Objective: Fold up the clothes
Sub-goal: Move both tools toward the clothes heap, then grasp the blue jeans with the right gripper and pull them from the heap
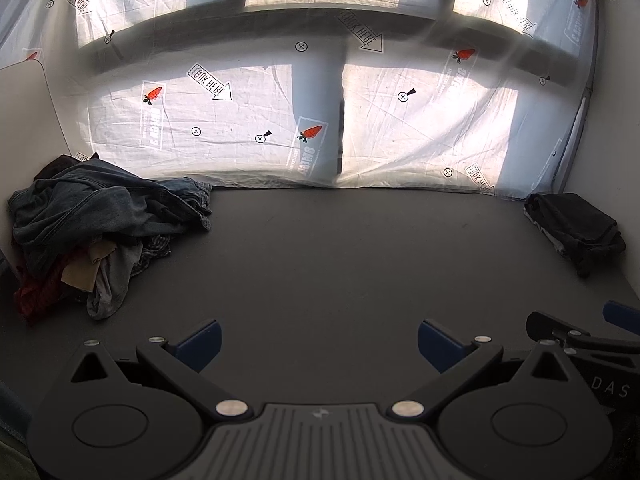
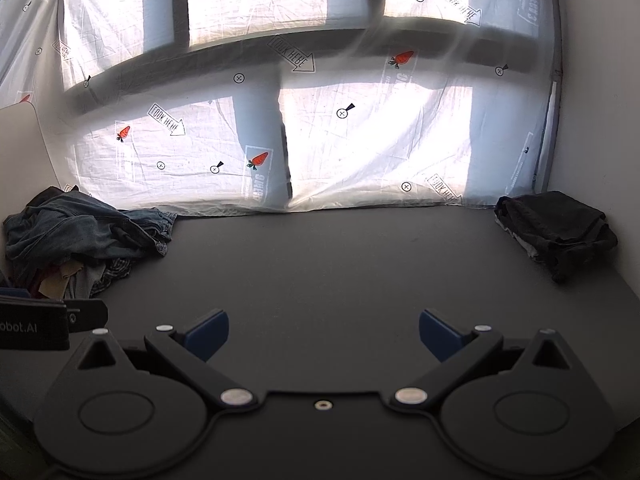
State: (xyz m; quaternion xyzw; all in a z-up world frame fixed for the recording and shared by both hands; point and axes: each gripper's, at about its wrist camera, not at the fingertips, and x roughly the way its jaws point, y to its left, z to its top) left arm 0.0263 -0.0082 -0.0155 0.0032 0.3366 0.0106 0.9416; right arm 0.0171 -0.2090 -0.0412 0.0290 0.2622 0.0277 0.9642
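Note:
A heap of unfolded clothes (image 1: 92,220), with blue denim on top and red, tan and grey pieces below, lies at the far left of the dark table (image 1: 340,260). It also shows in the right wrist view (image 2: 80,240). A folded stack of dark garments (image 1: 572,228) sits at the far right, also in the right wrist view (image 2: 556,232). My left gripper (image 1: 318,344) is open and empty above the near table. My right gripper (image 2: 324,334) is open and empty beside it, its body visible in the left wrist view (image 1: 580,344).
A white printed sheet (image 1: 320,100) hangs behind the table, backlit by a window. White walls (image 1: 616,120) close in both sides. The left gripper's body (image 2: 40,322) shows at the left edge of the right wrist view.

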